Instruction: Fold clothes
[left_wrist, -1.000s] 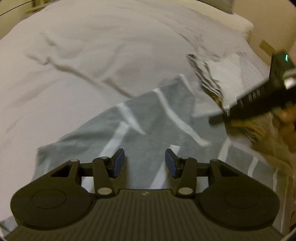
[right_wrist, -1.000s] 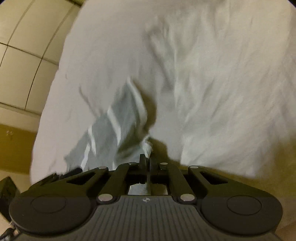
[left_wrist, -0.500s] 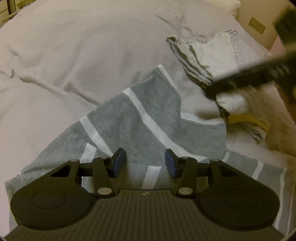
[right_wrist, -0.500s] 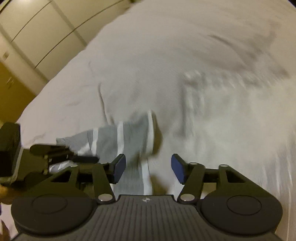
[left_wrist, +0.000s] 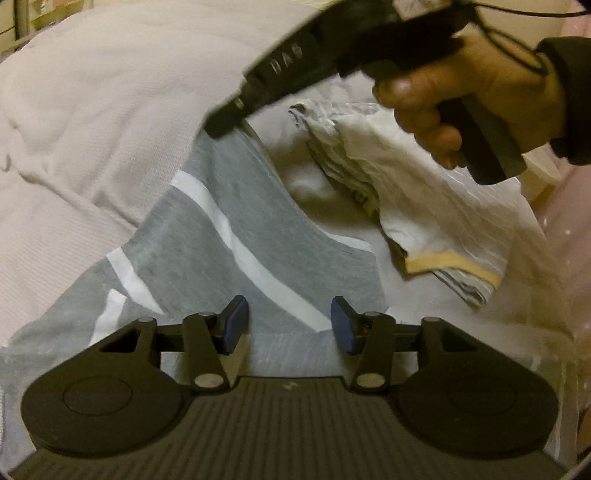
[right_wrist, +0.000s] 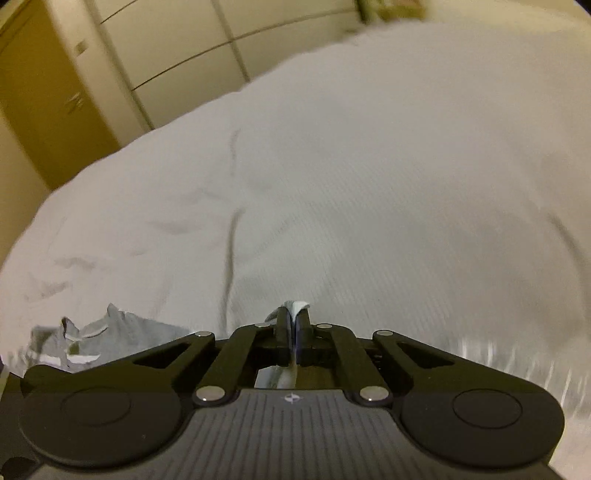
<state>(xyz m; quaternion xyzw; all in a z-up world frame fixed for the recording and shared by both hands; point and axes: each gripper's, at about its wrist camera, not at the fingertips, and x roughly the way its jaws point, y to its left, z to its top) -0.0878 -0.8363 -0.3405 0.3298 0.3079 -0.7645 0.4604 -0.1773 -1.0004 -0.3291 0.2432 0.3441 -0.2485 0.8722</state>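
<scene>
Grey garment (left_wrist: 255, 236) with white stripes lies spread on the white bedspread (left_wrist: 81, 122), crumpled, one corner pulled up toward the far end. Stripes run diagonally; fabric looks like soft knit.

Right gripper (right_wrist: 294, 325): fingers pressed together, pinching a small tuft of grey/white fabric from that garment's corner. In the left wrist view the right gripper's tip sits on the garment's raised far corner, held by a hand (left_wrist: 476, 99) in a dark sleeve (left_wrist: 569, 85).

Left gripper (left_wrist: 288, 323): fingers spread, nothing between them, hovering over the garment's near edge.

Folded pale cloth with a yellow band (left_wrist: 417, 192) lies just beside the garment on its right, layered.

No containers visible. Cupboard doors (right_wrist: 166, 48) beyond the bed.
</scene>
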